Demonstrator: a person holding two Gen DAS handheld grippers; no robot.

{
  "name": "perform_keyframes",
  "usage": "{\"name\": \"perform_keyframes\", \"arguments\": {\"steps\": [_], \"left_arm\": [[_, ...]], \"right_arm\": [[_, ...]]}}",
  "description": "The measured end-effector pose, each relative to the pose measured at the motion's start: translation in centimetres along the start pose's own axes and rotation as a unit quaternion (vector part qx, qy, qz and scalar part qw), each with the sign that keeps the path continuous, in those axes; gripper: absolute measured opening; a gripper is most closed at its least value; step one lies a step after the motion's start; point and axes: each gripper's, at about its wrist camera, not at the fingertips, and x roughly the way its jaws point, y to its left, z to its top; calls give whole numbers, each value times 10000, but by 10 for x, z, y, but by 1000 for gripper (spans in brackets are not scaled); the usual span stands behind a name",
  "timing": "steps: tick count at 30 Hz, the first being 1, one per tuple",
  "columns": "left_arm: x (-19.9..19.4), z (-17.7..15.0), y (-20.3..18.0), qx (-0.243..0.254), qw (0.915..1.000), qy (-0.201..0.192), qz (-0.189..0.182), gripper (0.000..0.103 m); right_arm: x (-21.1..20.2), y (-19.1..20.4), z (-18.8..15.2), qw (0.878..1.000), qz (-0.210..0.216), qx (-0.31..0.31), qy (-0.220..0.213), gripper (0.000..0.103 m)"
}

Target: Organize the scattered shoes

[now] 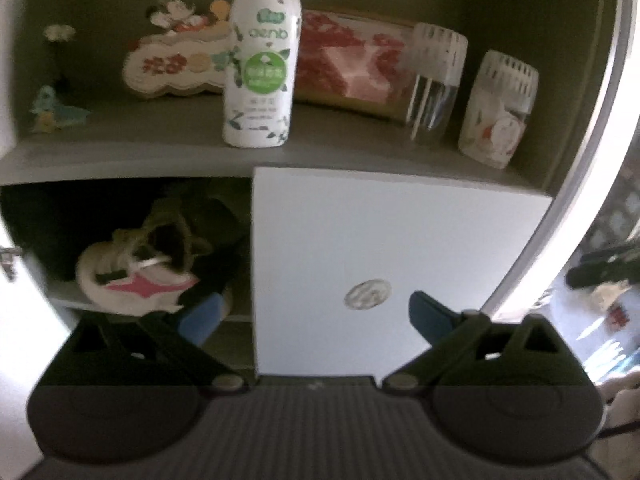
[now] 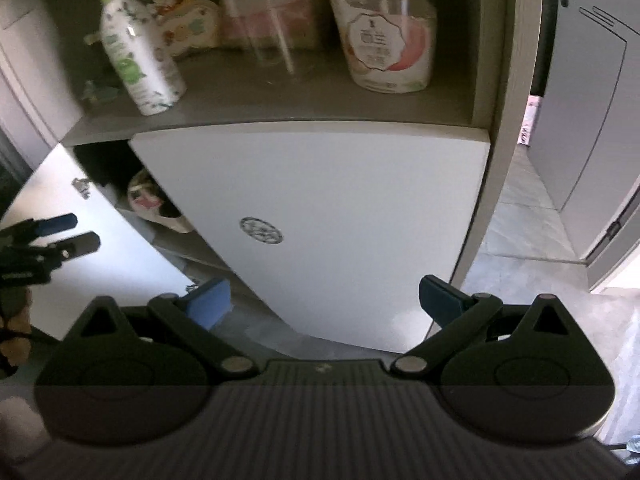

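While we face the cabinet (image 1: 400,240), its left door open, a shoe (image 1: 136,280) sits on the shelf inside at lower left. It looks light and soft; the stiffer heel collar seems the best hold. Left gripper (image 1: 316,312) and right gripper (image 2: 324,296) both gape, empty.

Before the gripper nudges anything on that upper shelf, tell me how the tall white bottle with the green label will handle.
The white bottle stands tall on a narrow base, so a high push would probably tip it. Its smooth, glossy body may be slippery. If it topples, its round shape would likely roll toward the clear jar beside it.
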Motion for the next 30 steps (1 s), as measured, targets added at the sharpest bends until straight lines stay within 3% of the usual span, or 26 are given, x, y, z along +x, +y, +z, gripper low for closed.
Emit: {"name": "perform_keyframes", "arguments": {"steps": [2,5,10,13,17,22,25,30], "left_arm": [[11,7,5,-100,9999,14,-88,101],[36,19,9,14,9998,192,-54,101],[67,30,13,459,9980,443,-43,100],[80,31,22,672,9962,544,-90,100],[99,30,39,991,9919,676,-410,97],[115,36,62,1138,9858,816,-926,96],[123,38,72,1338,9796,859,-1233,96],[132,40,79,1604,9687,933,-1652,94]], "right_arm": [[15,13,4,9976,-281,-609,140,103],[31,32,10,9839,-228,-1773,67,103],[40,27,25,9799,63,-1985,-211,103],[45,28,27,9805,-473,-1903,-162,103],[42,28,22,9915,-674,-1103,-139,103],[38,23,5,9918,-1050,725,2,103],[31,26,-18,9707,-1208,2075,-37,103],[23,54,-60,9329,-1679,3184,72,103]]}}
